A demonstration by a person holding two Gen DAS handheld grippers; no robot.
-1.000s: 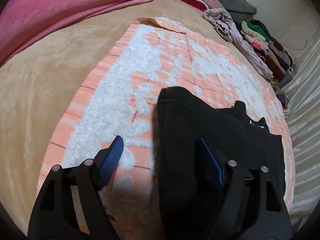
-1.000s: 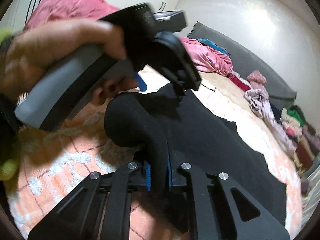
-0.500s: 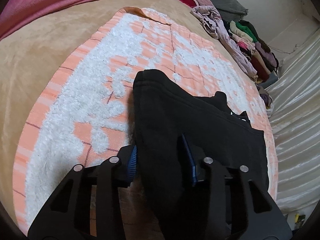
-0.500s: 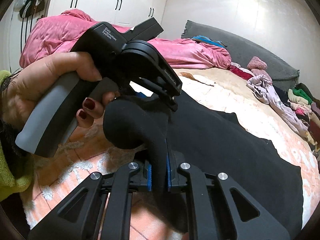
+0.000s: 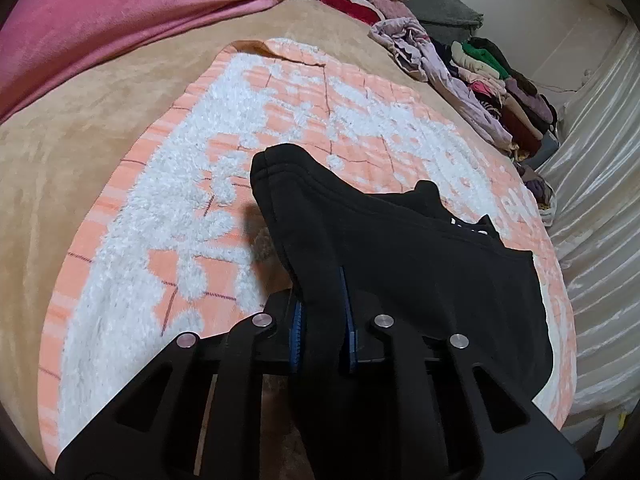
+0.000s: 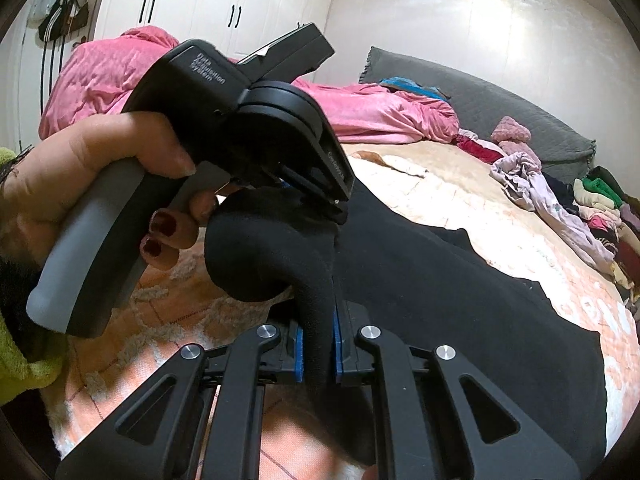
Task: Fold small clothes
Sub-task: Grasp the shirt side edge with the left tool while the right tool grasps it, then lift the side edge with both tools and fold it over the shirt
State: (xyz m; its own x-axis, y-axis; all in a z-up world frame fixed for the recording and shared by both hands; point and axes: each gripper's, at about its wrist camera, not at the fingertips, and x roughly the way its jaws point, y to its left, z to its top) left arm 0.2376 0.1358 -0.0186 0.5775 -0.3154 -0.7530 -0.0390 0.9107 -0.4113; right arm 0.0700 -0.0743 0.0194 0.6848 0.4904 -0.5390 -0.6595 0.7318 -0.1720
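Garment: a black garment (image 5: 420, 272), thick, with a stitched hem, lies on the peach-and-white fuzzy blanket (image 5: 168, 216) near its close edge; which kind of garment I cannot tell.
Left claw: the left gripper (image 5: 322, 320) is narrowed right down and pinches the hem corner.
Right claw: the right gripper (image 6: 319, 344) is clamped on a rolled fold of the same edge, just beside the left one.
Hand: the person's hand (image 6: 92, 172) grips the left tool's grey handle.
Step, I'd judge: lift both corners level, keep the edge taut, carry it toward the blanket's far edge.
Risk: heavy cloth may sag between grips.
Beyond: tan bedspread (image 5: 72, 128), clothes pile (image 5: 496, 92) along the bed's right side.
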